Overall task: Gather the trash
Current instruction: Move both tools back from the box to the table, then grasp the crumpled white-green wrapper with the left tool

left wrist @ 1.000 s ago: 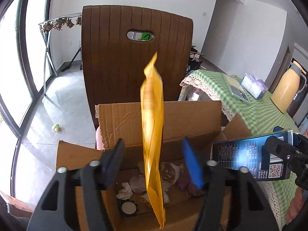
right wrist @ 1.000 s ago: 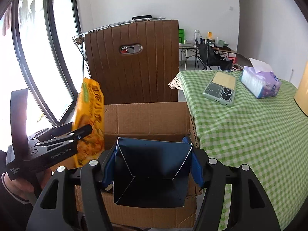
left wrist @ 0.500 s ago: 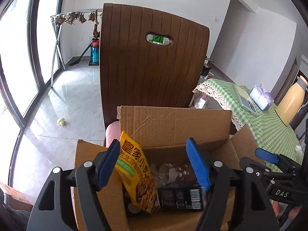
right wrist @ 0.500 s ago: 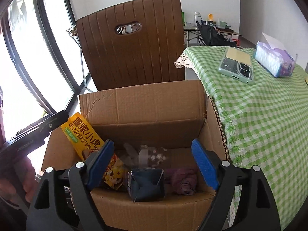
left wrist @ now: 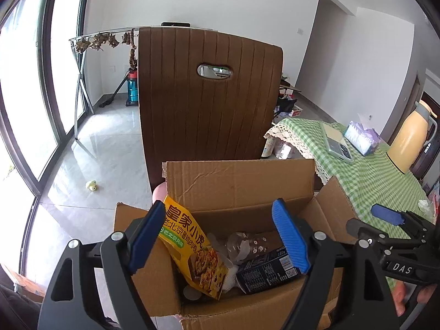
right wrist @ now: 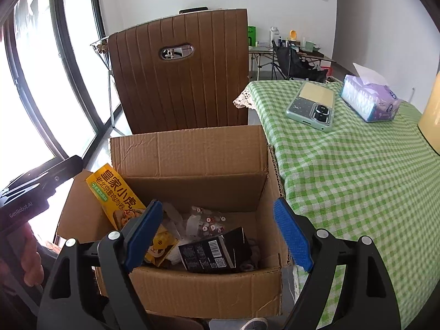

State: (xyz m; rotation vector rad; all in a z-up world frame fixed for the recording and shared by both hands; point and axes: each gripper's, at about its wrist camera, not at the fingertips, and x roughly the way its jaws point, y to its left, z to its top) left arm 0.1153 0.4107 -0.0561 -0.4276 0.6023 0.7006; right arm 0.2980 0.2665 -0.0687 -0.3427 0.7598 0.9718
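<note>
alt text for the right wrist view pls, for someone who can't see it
The right gripper hangs open and empty over a cardboard box of trash that holds a yellow snack bag, a black carton and a clear plastic bottle. A brown chair back stands behind the box; a green checked tablecloth with a phone and tissue pack lies right.

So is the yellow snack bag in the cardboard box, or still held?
In. The yellow snack bag leans inside the cardboard box, free of both grippers; left gripper jaws are opening, empty.
</note>
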